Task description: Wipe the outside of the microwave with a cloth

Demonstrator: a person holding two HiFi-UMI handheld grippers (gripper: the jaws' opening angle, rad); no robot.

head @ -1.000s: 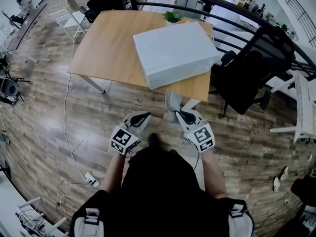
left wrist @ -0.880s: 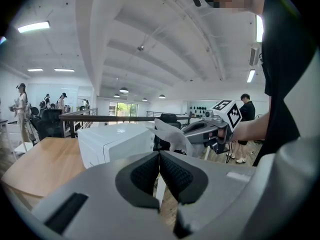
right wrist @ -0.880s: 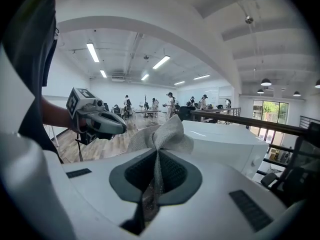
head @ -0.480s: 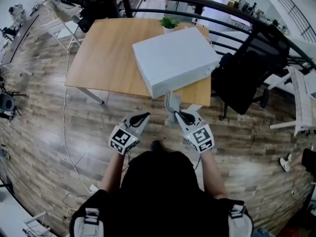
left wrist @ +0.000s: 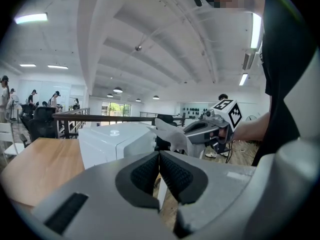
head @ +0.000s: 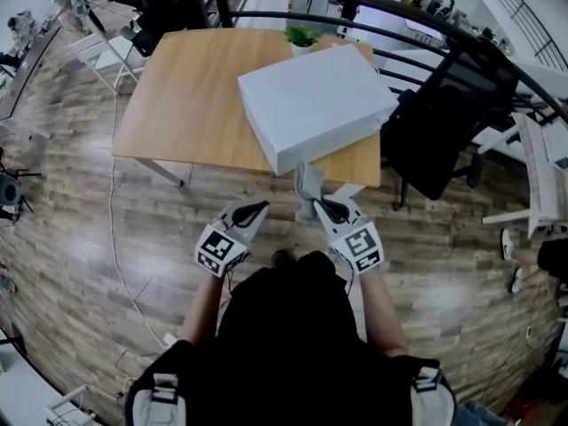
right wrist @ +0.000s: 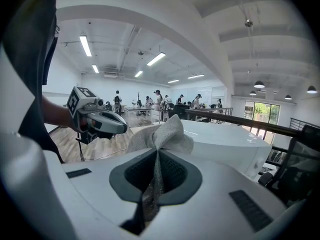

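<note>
A white microwave [head: 312, 100] lies on the right part of a wooden table [head: 186, 105]; it also shows in the left gripper view as the microwave [left wrist: 115, 139] and in the right gripper view as the microwave [right wrist: 225, 141]. My right gripper [head: 321, 208] is shut on a grey cloth [head: 310, 187], held just short of the table's near edge below the microwave. The cloth [right wrist: 162, 134] sticks up from the closed jaws. My left gripper [head: 256, 209] is shut with nothing in it, level with the right one and to its left.
A small potted plant [head: 303, 35] stands behind the microwave. A black office chair [head: 448, 122] is right of the table. A black railing [head: 390, 38] curves behind it. A white cable [head: 114, 185] trails over the wooden floor on the left.
The table and microwave have drifted slightly closer and lower in the head view. Both grippers keep their pose, the right one still holding the cloth.
</note>
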